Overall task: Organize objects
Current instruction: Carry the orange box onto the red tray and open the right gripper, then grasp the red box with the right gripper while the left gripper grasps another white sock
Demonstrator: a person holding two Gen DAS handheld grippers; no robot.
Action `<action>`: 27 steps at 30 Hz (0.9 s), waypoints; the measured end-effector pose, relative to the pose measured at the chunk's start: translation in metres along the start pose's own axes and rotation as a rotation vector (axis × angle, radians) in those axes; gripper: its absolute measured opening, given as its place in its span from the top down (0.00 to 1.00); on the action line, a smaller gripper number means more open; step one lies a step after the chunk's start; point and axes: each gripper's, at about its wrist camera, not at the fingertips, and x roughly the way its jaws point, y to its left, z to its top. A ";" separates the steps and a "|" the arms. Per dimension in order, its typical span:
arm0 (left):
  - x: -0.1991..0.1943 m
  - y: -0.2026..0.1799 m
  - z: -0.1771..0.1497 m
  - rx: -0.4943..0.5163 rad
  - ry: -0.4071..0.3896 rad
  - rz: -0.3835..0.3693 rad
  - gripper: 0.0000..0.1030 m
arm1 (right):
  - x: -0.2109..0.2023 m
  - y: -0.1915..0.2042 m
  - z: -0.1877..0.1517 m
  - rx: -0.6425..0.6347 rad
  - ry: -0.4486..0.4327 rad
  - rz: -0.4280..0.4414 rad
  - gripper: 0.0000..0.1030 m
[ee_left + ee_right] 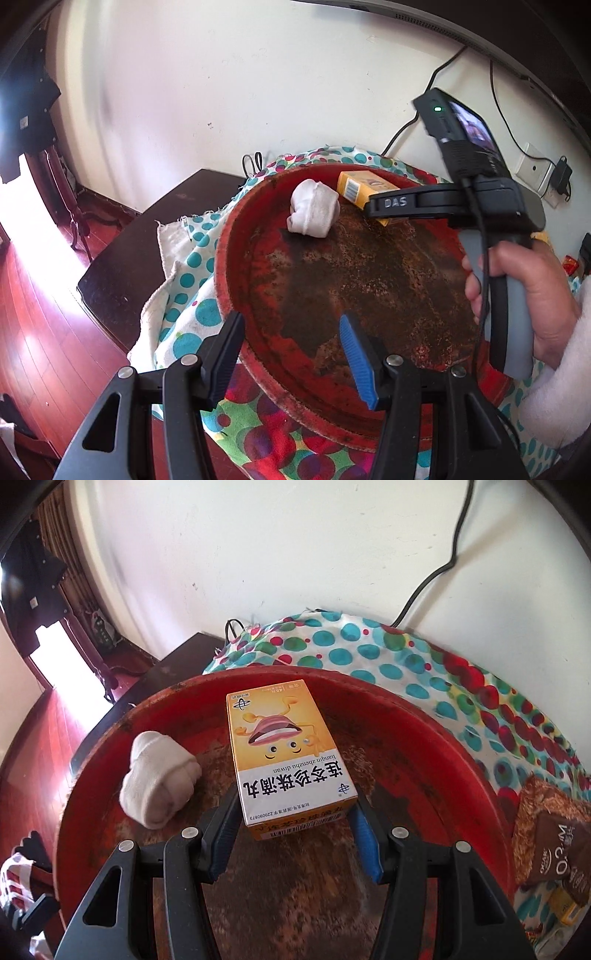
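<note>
The right gripper point(293, 808) is clamped on the near end of a yellow medicine box point(284, 753), jaws pressed against its two long sides, holding it over the far half of a rusty red round tray point(424, 738). Whether the box touches the tray floor I cannot tell. The left gripper point(291, 354) hangs with jaws apart over the tray's near rim, gripping nothing. A rolled white sock point(159, 779) lies in the tray just left of the box.

The grip sits only at the box's end, so the light carton could pivot or slip out; squeezing harder might crush it, and a leftward swing would knock the sock.

The tray rests on a polka-dot cloth point(369, 646) over a dark table point(147, 240). A brown snack packet point(554, 849) lies on the cloth to the right. Beyond are a white wall point(240, 74) with a trailing black cable point(443, 565), and reddish wood flooring point(37, 314).
</note>
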 end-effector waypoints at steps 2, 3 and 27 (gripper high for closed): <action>-0.001 -0.001 0.000 0.005 -0.002 -0.005 0.47 | 0.004 0.001 -0.001 -0.003 0.005 -0.004 0.48; -0.001 -0.002 0.000 0.005 -0.004 -0.010 0.47 | 0.005 0.002 -0.004 -0.009 0.010 0.001 0.48; -0.005 -0.027 -0.005 0.098 -0.030 0.005 0.46 | -0.109 -0.063 -0.075 0.011 -0.117 -0.051 0.34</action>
